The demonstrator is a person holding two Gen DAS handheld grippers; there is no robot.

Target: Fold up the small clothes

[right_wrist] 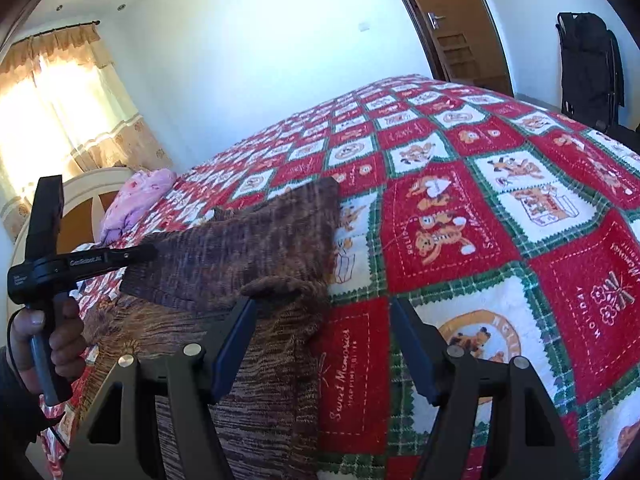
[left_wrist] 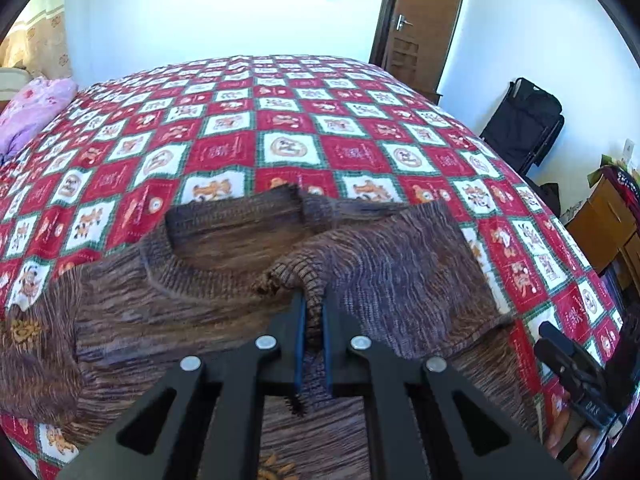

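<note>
A brown striped knit sweater [left_wrist: 168,320] lies spread on the red, white and green patchwork bedspread [left_wrist: 288,120]. My left gripper [left_wrist: 311,304] is shut on a ribbed sleeve cuff of the sweater, which runs between its blue pads; the sleeve is drawn across the sweater's body. My right gripper [right_wrist: 324,308] is open and holds nothing; it sits low at the sweater's right edge [right_wrist: 280,360], with the left finger [right_wrist: 236,340] over the cloth and the right finger over bare bedspread [right_wrist: 500,240]. The left gripper [right_wrist: 120,258] also shows in the right wrist view, above the folded sleeve.
A pink quilt [left_wrist: 28,112] lies at the bed's far left by a headboard [right_wrist: 76,200]. A wooden door [left_wrist: 420,28], a black folded chair [left_wrist: 528,120] and wooden furniture [left_wrist: 608,224] stand right of the bed. Curtains [right_wrist: 68,96] hang at the left.
</note>
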